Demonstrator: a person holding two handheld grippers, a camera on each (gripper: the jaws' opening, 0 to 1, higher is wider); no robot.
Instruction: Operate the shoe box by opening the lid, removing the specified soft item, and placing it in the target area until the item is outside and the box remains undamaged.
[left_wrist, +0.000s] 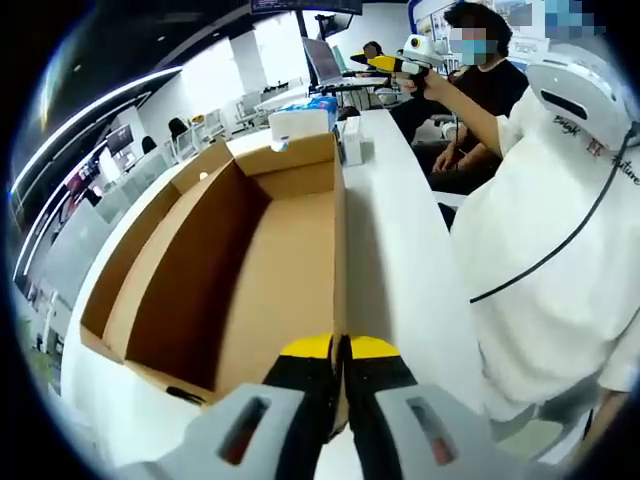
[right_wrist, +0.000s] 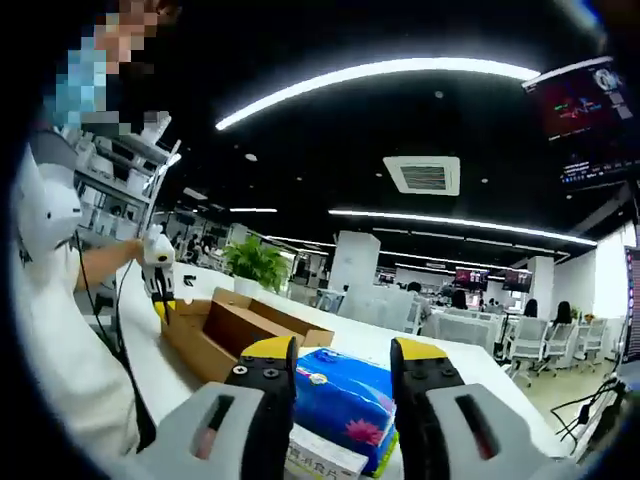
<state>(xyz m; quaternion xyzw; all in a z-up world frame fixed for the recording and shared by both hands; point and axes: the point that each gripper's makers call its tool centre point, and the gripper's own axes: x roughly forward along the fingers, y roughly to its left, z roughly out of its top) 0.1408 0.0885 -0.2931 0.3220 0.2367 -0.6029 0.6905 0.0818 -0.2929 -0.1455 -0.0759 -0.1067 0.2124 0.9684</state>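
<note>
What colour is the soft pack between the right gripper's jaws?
Blue, with a pink flower print: the tissue pack, seen best in the right gripper view.

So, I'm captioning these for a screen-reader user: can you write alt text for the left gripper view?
The left tool is shut on the near edge of an open, empty cardboard shoe box lying on a white table. A person in a white top stands close on the right, and the other tool shows beyond the box.

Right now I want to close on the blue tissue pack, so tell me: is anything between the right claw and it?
Nothing visible. The blue tissue pack lies straight ahead of the open right claw, resting on a white box. The shoe box sits off to one side.
</note>
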